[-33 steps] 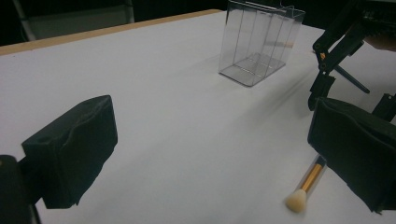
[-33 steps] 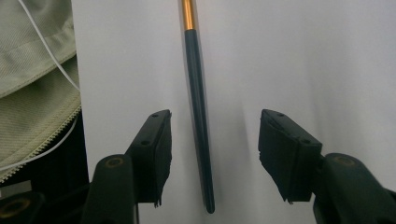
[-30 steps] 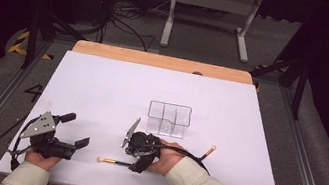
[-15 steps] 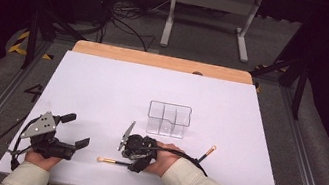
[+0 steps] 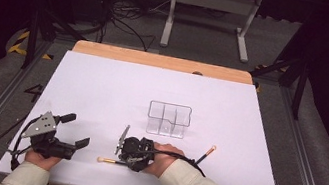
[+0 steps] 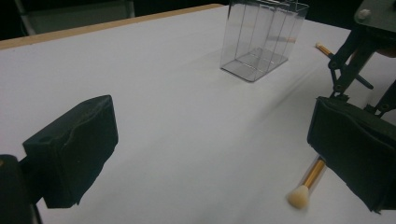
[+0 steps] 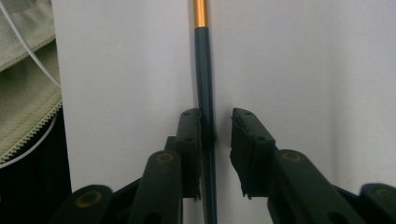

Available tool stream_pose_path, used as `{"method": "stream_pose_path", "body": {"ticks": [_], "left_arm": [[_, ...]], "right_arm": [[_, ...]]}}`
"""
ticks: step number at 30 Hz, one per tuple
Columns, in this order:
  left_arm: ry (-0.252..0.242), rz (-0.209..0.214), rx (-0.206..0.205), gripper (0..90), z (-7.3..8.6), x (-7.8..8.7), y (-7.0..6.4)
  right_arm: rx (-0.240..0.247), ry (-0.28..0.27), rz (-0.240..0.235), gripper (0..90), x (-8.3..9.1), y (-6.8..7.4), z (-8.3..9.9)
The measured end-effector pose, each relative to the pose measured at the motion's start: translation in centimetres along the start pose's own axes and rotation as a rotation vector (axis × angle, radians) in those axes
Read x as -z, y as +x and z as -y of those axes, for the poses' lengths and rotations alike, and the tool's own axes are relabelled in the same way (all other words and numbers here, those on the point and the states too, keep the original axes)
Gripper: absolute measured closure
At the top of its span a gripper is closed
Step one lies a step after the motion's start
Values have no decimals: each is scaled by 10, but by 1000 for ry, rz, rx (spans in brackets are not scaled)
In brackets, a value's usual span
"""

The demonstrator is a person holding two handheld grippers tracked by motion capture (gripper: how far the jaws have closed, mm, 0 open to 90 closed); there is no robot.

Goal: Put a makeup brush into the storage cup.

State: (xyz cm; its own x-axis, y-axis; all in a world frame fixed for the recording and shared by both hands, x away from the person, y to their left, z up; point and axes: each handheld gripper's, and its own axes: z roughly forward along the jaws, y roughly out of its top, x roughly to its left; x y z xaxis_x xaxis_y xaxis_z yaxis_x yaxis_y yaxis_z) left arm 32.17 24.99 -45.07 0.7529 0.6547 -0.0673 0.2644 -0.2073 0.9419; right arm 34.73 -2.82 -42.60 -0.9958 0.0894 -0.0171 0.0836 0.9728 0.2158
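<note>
The right hand-held gripper (image 7: 216, 140) straddled the brush (image 7: 204, 84) with jaws not yet closed, needing a square, centred squeeze; the left hand-held gripper (image 6: 210, 154) stood open.

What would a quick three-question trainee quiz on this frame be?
1. True or false: the right claw is shut tight on the near brush.
2. How many brushes lie on the table? A one, B two, C three.
3. Fill in: the clear organizer holds ___ brushes.
Key: 1 false, its jaws straddle the handle with a gap. 2 B; the far brush lies right of the organizer. 3 no.
</note>
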Motion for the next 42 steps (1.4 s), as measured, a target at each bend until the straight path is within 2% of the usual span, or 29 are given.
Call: {"method": "stream_pose_path", "body": {"ticks": [1,6,23,28,32,35,37,38,40,41,42], "left_arm": [[-1,0,10,24,0,0,-1],[1,0,5,24,0,0,0],[2,6,7,25,0,0,0],[1,5,11,25,0,0,1],[0,6,9,25,0,1,1],[-4,8,18,24,1,0,1],[-6,7,16,24,1,0,2],[-3,8,16,24,1,0,2],[-2,10,17,24,1,0,2],[-2,10,21,24,1,0,2],[-2,10,21,24,1,0,2]], "right_arm": [[12,12,5,798,0,4,-1],[9,16,-3,827,0,4,-2],[-12,12,-21,840,3,3,-1],[-11,-39,-16,839,17,1,3],[-21,-57,-13,840,25,2,6],[-21,-111,2,840,38,4,9],[-19,-168,17,840,48,3,12],[-19,-168,17,840,48,3,12],[-21,-214,40,839,55,3,15],[-29,-255,62,839,62,2,19],[-29,-255,62,839,62,2,19]]}}
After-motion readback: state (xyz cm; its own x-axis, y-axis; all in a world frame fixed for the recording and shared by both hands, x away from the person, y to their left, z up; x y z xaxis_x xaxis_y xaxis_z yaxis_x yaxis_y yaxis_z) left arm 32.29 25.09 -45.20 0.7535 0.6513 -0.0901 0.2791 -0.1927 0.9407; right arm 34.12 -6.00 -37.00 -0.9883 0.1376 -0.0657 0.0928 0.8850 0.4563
